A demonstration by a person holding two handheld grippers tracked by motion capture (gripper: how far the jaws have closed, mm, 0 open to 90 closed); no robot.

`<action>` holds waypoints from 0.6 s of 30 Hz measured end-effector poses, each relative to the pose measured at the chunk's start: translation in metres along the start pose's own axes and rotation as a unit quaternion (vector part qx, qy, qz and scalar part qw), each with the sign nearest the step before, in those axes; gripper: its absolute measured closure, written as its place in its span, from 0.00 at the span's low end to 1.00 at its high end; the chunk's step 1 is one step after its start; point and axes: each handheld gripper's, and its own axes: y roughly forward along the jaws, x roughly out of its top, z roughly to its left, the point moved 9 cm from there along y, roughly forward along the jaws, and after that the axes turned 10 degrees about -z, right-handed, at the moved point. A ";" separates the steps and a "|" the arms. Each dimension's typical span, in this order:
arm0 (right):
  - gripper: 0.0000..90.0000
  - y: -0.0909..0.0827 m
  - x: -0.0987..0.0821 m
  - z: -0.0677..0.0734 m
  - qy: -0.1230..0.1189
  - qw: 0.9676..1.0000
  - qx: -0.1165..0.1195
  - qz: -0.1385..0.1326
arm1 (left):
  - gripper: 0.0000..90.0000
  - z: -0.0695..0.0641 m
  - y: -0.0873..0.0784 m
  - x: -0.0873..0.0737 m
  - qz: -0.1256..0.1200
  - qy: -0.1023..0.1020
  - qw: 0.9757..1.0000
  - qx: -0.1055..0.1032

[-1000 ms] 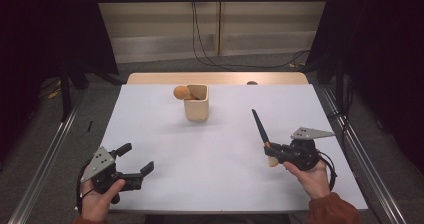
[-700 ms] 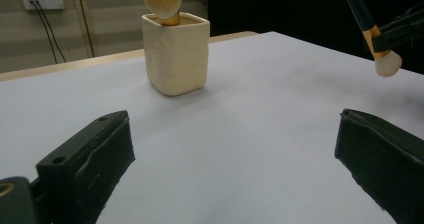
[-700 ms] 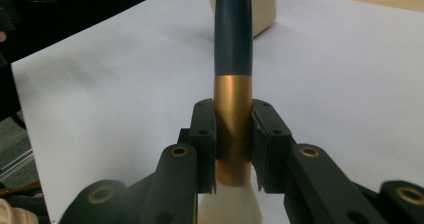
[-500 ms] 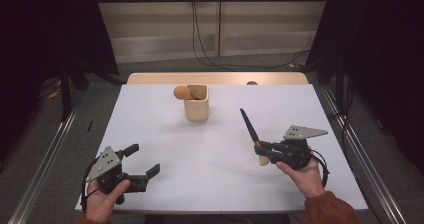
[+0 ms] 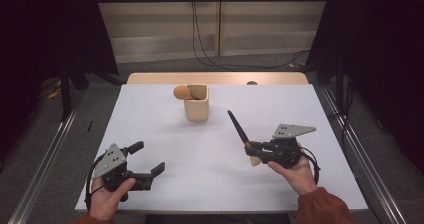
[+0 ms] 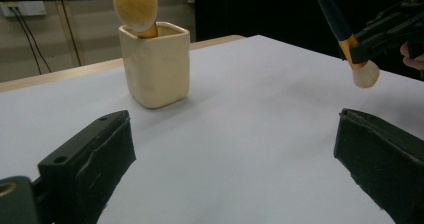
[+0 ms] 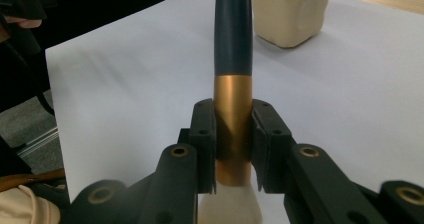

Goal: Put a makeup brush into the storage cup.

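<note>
Your right gripper (image 5: 252, 149) pinches a makeup brush with a dark blue handle, copper ferrule and pale bristle head (image 5: 242, 134). In the right gripper view the pads (image 7: 206, 143) press on the copper ferrule (image 7: 233, 124); the bristles sit below them and the handle runs away toward the cream ceramic square cup (image 7: 291, 11).

The brush is clear of the white table cover (image 5: 200, 159), handle tip slanted up and left toward the cup (image 5: 196, 104), well apart from it. A second brush with a round tan head (image 5: 181, 92) stands in that cup.

No readable writing on brush or cup.

Your left gripper (image 5: 148, 160) rests at the near left corner, jaws spread, nothing between them.

Against the earlier frames, the held brush has shifted left, nearer the table's middle. The left gripper is unchanged.
</note>
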 end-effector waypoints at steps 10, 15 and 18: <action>0.82 0.015 0.003 0.010 -0.010 1.000 0.023 0.016 | 0.03 -0.008 0.010 0.002 0.010 0.012 1.000 -0.015; 0.82 0.022 0.005 0.015 -0.016 0.999 0.037 0.023 | 0.03 -0.016 0.020 0.002 0.017 0.017 0.999 -0.030; 0.82 0.025 0.006 0.016 -0.019 0.999 0.043 0.027 | 0.03 -0.021 0.026 0.002 0.022 0.019 0.999 -0.041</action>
